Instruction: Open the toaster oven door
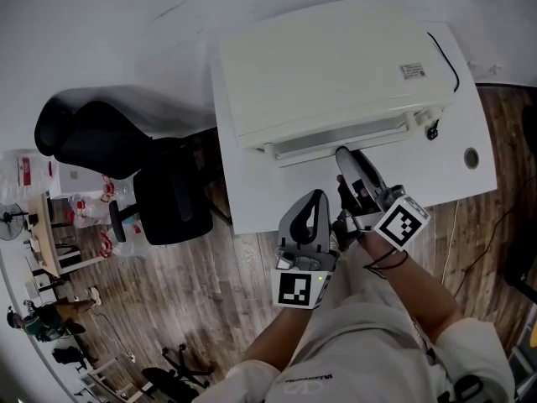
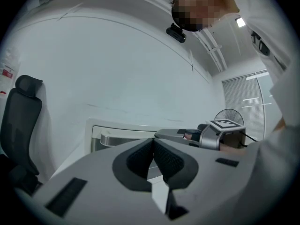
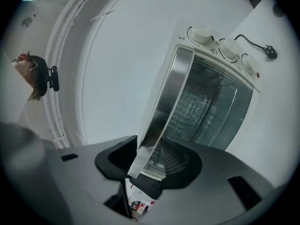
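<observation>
My right gripper (image 3: 149,159) has its jaws apart, and the end of the silver handle (image 3: 165,102) runs between them without either pad pressing on it. In the head view this gripper (image 1: 345,154) reaches to the handle (image 1: 336,139) at its 12 o'clock. My left gripper (image 2: 153,143) is closed on nothing and sits at the right one's 7 o'clock (image 1: 316,196). The toaster oven (image 1: 336,65) stands on the white counter (image 1: 264,196) with its glass door (image 3: 208,109) looking closed. An office chair (image 1: 109,141) is well off at 9 o'clock.
</observation>
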`<action>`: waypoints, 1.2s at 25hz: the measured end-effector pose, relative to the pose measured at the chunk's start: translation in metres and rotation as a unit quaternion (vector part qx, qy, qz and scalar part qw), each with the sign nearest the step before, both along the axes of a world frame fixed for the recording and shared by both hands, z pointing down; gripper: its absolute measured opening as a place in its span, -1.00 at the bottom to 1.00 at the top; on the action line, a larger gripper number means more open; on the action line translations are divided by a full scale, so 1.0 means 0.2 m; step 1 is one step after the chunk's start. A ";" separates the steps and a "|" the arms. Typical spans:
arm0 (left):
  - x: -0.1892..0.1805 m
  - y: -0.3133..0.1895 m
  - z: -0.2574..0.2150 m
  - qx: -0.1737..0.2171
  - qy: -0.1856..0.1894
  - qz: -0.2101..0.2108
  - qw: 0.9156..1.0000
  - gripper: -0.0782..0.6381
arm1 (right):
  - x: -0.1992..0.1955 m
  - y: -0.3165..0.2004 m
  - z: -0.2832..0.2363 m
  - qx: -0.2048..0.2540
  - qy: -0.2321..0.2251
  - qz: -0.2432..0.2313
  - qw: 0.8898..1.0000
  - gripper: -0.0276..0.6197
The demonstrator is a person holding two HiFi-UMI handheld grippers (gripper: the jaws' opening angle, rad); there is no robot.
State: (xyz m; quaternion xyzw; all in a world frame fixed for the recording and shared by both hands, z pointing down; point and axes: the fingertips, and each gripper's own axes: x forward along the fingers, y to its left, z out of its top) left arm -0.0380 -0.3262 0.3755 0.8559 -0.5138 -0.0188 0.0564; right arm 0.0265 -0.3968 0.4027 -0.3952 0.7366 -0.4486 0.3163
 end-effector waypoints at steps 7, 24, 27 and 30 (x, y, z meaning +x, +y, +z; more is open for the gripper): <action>-0.02 0.00 0.02 -0.002 0.006 -0.004 1.000 -0.76 | 0.02 -0.06 -0.01 0.001 -0.015 0.015 1.000 -0.41; -0.05 0.00 0.04 -0.011 0.020 0.000 1.000 -0.76 | 0.02 -0.04 0.02 -0.018 -0.087 0.027 0.996 -0.52; -0.07 0.02 0.04 -0.007 0.018 0.001 1.000 -0.76 | 0.02 0.00 0.04 -0.019 -0.085 0.028 0.996 -0.52; -0.08 0.05 0.05 -0.011 0.022 0.006 1.000 -0.76 | 0.02 0.06 0.06 -0.021 -0.083 0.029 0.996 -0.52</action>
